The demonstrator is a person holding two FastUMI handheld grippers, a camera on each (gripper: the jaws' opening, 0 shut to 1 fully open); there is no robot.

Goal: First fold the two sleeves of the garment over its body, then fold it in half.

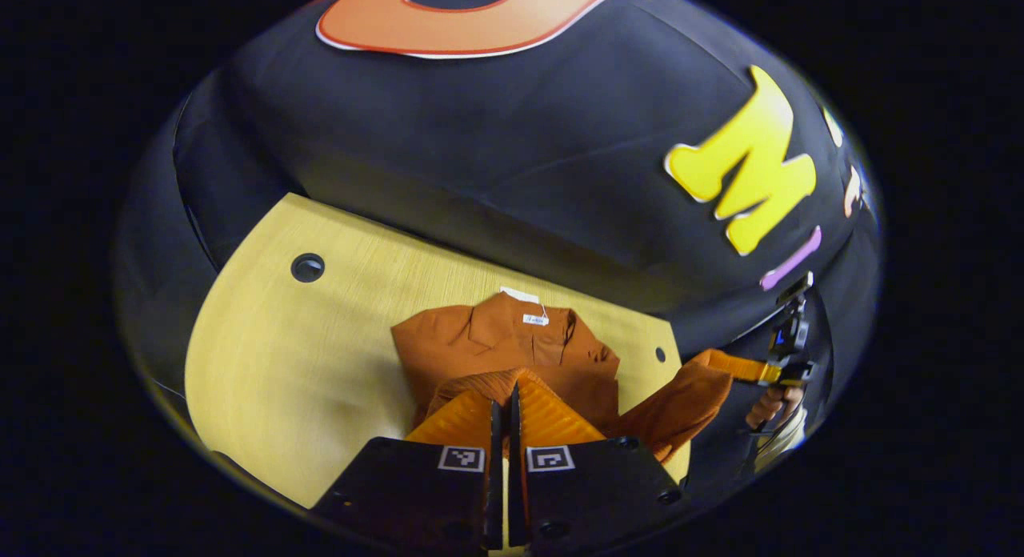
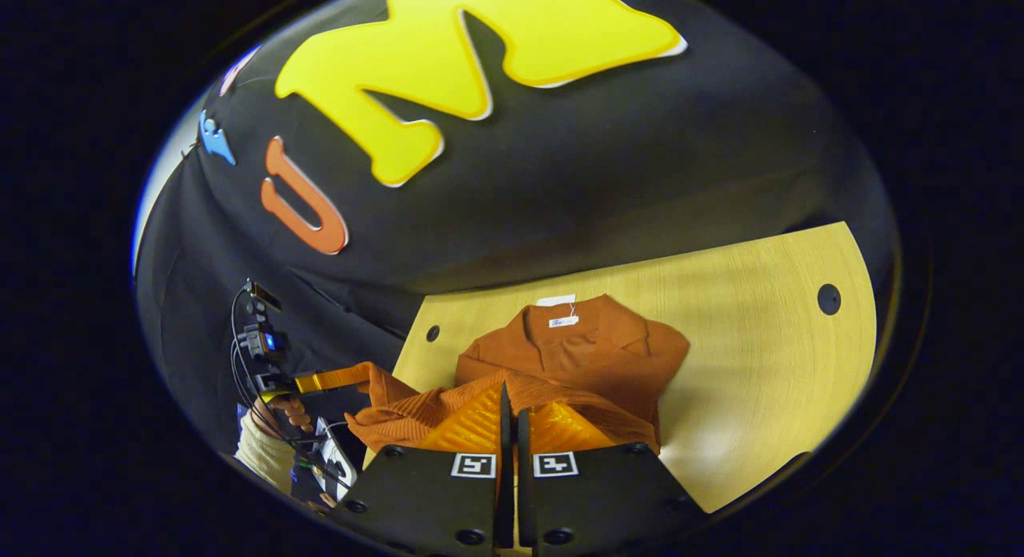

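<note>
Two pairs of fingers are pinching the garment hem, left gripper and right gripper each closed on a lifted corner. Knit is looking soft, light, drapey; hem corners are seeming the right hold. Garment is lying on the counter, collar pointing away toward the wall, long axis running collar-to-hem.

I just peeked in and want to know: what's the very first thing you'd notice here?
The rust-orange garment on the yellow wooden table catches the eye first, its collar and white tag toward the far edge. Each tool has its fingers closed on a lifted near corner of the cloth: the left tool and the right tool. Off to the side, a hand holds the other tool, with fabric stretched between.
</note>
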